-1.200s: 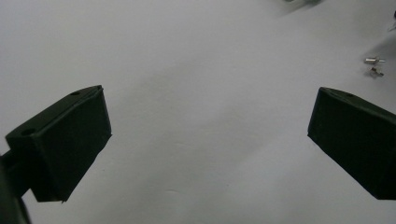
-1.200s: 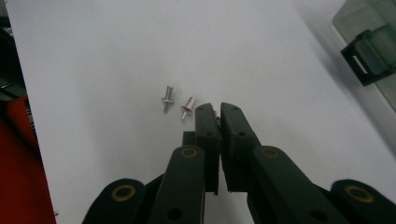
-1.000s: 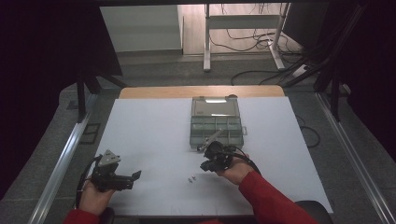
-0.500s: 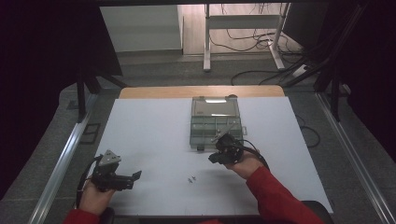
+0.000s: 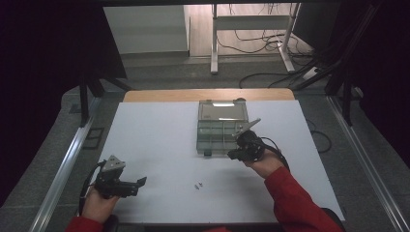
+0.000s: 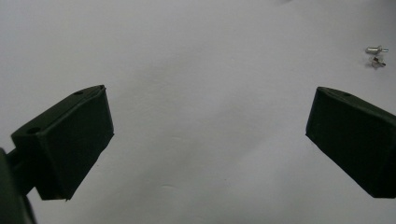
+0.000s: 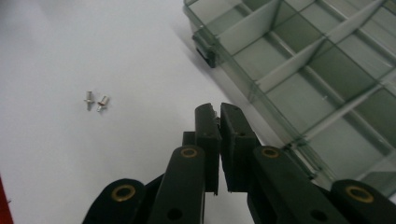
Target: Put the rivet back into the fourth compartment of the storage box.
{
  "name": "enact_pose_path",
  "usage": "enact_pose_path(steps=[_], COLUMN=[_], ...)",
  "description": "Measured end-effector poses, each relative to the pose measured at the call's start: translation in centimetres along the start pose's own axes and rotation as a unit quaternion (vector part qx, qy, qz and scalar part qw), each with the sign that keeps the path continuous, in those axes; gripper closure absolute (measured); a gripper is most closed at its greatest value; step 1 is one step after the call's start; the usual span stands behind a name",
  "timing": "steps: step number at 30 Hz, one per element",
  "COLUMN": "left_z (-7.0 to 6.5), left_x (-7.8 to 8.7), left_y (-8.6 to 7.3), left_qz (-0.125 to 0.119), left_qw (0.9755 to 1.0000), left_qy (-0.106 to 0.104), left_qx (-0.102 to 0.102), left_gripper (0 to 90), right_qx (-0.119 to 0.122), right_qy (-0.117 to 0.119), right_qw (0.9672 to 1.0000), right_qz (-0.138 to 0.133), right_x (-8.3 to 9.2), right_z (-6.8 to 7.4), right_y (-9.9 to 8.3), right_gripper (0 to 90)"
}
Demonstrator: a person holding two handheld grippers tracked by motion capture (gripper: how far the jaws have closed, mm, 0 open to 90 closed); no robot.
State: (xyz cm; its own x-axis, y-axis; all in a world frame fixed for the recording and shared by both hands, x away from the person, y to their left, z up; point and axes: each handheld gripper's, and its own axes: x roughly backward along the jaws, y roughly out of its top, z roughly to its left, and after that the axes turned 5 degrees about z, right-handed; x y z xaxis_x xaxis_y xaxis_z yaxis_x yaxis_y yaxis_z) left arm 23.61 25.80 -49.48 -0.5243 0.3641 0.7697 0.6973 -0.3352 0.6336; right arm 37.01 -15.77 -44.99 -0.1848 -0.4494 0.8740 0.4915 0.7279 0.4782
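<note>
Hovering closed right tongs (image 7: 219,108) near organiser box (image 5: 220,128) (screws (image 7: 95,101) aside); left tongs (image 6: 205,135) agape.

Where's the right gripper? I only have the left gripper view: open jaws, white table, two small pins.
Observer: High view has the right gripper at the near right corner of a clear compartment box.
Operator: Jaws?
Observer: Shut, tips together in the right gripper view; can't tell whether anything small is pinched.
Operator: Box open?
Observer: Yes, lid folded back on the far side; the compartments seen up close look empty.
</note>
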Motion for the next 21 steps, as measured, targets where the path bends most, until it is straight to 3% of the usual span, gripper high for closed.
enact_pose_path(steps=[21], left_z=[0.0], left_x=[0.0], left_y=[0.0], left_qz=[-0.002], left_qw=[1.0000], left_qy=[-0.004], left_qx=[0.001], left_gripper=[0.9], right_qx=[-0.040], right_qy=[-0.033], right_qw=[0.9985], right_qz=[-0.019], right_x=[1.2], right_z=[-3.1], right_y=[-0.3], right_gripper=[86.1])
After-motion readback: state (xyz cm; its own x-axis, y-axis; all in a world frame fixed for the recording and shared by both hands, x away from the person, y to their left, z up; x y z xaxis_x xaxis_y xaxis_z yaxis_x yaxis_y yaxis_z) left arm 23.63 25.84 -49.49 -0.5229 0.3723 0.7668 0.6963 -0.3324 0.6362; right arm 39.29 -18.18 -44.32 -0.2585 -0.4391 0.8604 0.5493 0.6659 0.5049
